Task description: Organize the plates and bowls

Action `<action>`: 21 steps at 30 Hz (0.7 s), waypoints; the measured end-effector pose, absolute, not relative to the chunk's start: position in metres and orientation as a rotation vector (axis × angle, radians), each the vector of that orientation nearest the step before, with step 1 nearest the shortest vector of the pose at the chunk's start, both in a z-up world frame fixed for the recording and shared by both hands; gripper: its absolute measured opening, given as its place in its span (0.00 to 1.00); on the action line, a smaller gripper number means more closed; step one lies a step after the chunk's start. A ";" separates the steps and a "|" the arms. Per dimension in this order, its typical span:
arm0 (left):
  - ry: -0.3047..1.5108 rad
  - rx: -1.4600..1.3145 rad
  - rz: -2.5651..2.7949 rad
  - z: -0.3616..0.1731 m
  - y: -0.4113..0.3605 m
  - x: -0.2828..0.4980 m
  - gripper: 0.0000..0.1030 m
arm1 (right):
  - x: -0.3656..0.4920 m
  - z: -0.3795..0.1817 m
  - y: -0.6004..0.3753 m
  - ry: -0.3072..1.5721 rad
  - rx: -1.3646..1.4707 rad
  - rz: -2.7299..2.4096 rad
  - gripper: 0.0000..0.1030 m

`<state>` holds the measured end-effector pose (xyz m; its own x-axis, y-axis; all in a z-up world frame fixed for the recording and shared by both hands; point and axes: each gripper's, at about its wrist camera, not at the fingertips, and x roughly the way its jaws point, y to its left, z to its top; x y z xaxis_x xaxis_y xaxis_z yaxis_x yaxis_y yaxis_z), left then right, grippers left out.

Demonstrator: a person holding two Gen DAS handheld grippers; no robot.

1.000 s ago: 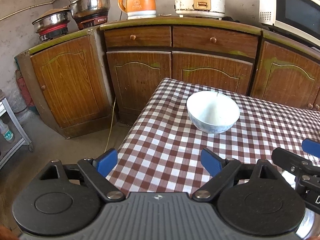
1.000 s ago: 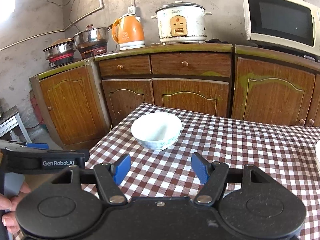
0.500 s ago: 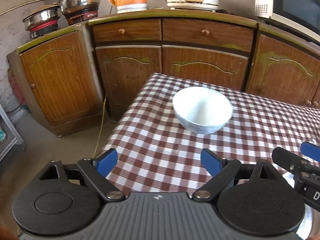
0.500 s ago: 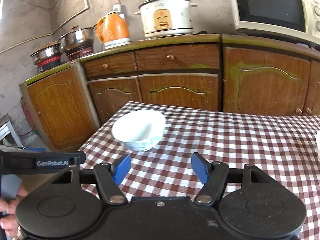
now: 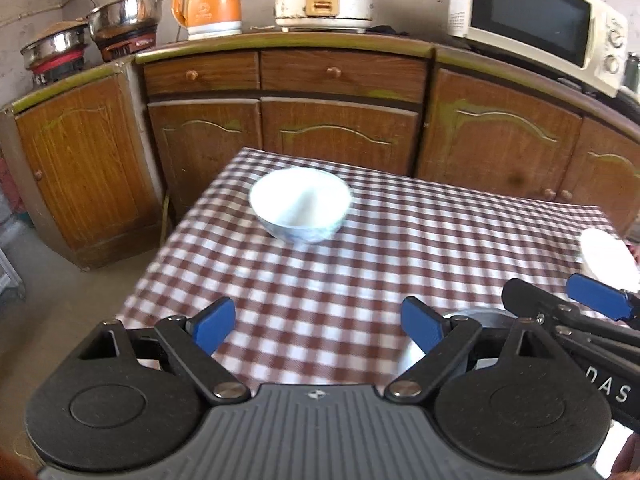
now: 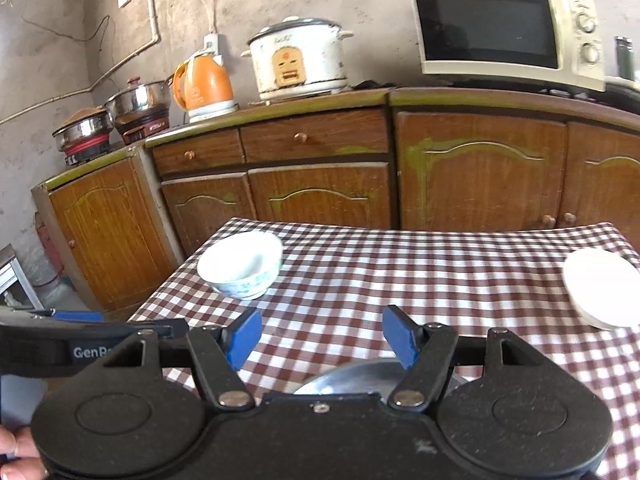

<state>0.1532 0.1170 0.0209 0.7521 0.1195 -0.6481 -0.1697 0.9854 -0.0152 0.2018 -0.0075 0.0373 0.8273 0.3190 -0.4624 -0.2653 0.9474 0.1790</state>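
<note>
- Side by side, the left gripper [image 5: 318,326] and right gripper [image 6: 322,338] hover over the checked table [image 6: 440,280], fingers apart, gripping nothing.
- White patterned bowl [image 6: 240,266] sits near the table's far left corner.
- White plate [image 6: 602,288] rests at the right edge.
- What may be a metal dish [image 6: 352,378] lies beneath the right gripper.

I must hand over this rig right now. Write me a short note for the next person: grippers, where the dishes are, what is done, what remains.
Left gripper: open, empty, above the near part of the checkered table.
Right gripper: open, empty, beside it.
White bowl: upright near the far left corner of the table.
White plate: at the right edge, apart from the bowl.
Metal dish: close under the grippers, mostly hidden.
Done: nothing gathered or stacked so far, as things lie.
Left: pick up the dishes and group them.
</note>
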 end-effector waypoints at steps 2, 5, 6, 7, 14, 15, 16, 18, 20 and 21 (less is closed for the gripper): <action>0.708 -0.078 0.143 0.023 0.105 0.146 0.90 | 0.189 0.042 -0.022 0.504 0.113 0.301 0.78; 0.702 -0.055 0.120 0.027 0.081 0.137 0.90 | 0.172 0.049 -0.043 0.488 0.104 0.286 0.78; 0.703 -0.052 0.107 0.028 0.073 0.135 0.90 | 0.168 0.052 -0.052 0.485 0.105 0.281 0.78; 0.702 -0.049 0.093 0.029 0.064 0.132 0.90 | 0.162 0.054 -0.061 0.482 0.108 0.275 0.78; 0.685 0.001 0.001 0.036 -0.005 0.119 0.90 | 0.133 0.068 -0.136 0.455 0.129 0.189 0.79; 0.682 0.007 -0.011 0.037 -0.013 0.117 0.90 | 0.129 0.069 -0.146 0.450 0.131 0.175 0.79; 0.678 0.012 -0.023 0.039 -0.023 0.117 0.91 | 0.125 0.072 -0.159 0.445 0.134 0.155 0.79; 0.671 0.022 -0.042 0.042 -0.041 0.115 0.91 | 0.120 0.075 -0.180 0.436 0.141 0.122 0.79; 0.664 0.031 -0.063 0.044 -0.059 0.115 0.91 | 0.116 0.078 -0.203 0.430 0.152 0.091 0.79; 0.661 0.040 -0.074 0.044 -0.069 0.115 0.91 | 0.114 0.078 -0.212 0.428 0.158 0.082 0.79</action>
<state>0.1152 -0.0686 0.0444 0.7871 -0.0562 -0.6143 0.0819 0.9965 0.0138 0.1141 -0.2123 0.0782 0.9069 0.1127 -0.4061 -0.0464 0.9844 0.1695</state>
